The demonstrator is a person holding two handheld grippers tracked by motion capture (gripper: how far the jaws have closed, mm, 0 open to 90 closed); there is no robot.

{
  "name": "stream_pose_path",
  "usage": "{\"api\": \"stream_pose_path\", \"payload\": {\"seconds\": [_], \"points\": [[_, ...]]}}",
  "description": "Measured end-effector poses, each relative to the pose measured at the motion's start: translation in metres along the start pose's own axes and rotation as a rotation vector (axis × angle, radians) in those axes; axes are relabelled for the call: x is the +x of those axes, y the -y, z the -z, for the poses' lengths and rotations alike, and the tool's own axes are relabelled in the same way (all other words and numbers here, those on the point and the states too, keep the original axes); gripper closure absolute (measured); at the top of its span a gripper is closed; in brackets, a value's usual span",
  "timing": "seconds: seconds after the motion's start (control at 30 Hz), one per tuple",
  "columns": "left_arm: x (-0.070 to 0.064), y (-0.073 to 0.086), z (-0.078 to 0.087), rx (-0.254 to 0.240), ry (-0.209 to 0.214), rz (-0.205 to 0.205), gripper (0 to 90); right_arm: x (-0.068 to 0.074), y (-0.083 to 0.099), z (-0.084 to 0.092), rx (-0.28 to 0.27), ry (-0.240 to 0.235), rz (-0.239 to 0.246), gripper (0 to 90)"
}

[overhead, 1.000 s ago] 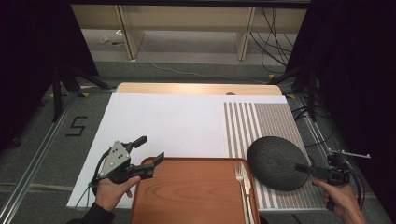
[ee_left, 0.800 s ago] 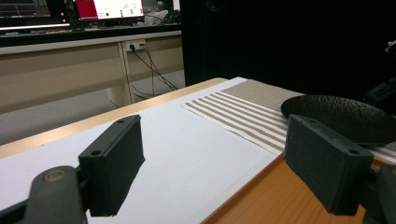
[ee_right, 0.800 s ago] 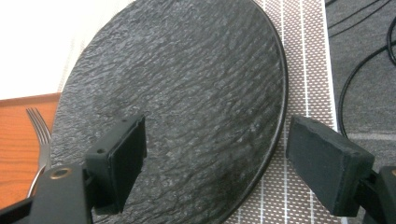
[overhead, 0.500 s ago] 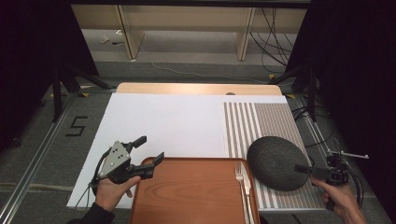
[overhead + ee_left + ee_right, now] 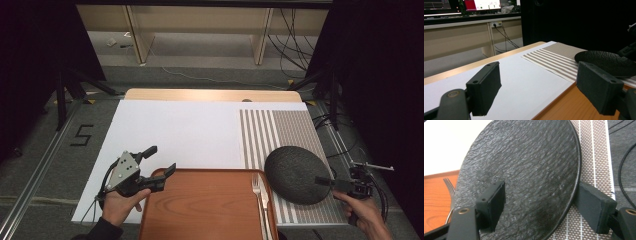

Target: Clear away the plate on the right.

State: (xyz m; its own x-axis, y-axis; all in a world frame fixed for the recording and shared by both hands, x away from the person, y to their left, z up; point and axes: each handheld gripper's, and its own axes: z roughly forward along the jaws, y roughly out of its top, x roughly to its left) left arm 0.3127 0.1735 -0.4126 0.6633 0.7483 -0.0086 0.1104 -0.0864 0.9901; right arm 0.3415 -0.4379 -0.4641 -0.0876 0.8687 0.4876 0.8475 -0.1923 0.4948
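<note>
dark, rough-textured plate (image 5: 295, 174) lies on the striped placemat (image 5: 285, 127) at the table's right side, its left edge just beside the wooden tray (image 5: 200, 205). right gripper (image 5: 327, 181) comes at it from the right rim. in the right gripper view the rim runs between the two jaws: one jaw over the plate's top face, the other outside and below the rim, over the mat. jaws stand wide and have just been closing a little; pads not yet pressing on the plate (image 5: 524, 170), so no grip so far by the look of it. plate appears tilted or propped, near edge toward the gripper; cannot tell if it sits flat.

right hand (image 5: 362, 215) is the nearer one by far. next move likely turns on the rim staying between the jaws as they close.

left gripper (image 5: 159, 161) rests at the tray's left corner, jaws wide, nothing between them; one jaw over the white sheet (image 5: 175, 130), the other over the tray's corner.

tray holds one fork (image 5: 261, 197), along its right edge, tines away from the person, just beside the plate. rest of tray bare.
</note>
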Motion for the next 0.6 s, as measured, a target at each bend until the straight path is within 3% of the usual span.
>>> {"api": "stream_pose_path", "payload": {"seconds": [0.37,0.6], "points": [[0.0,0.0,0.0,0.0,-0.001,-0.001,19.4,-0.006,0.001,-0.001,-0.005,-0.033,-0.014,32.0],[0.0,0.0,0.0,0.001,0.0,-0.002,19.4,-0.011,0.001,-0.001,-0.02,-0.057,-0.047,36.4]]}}
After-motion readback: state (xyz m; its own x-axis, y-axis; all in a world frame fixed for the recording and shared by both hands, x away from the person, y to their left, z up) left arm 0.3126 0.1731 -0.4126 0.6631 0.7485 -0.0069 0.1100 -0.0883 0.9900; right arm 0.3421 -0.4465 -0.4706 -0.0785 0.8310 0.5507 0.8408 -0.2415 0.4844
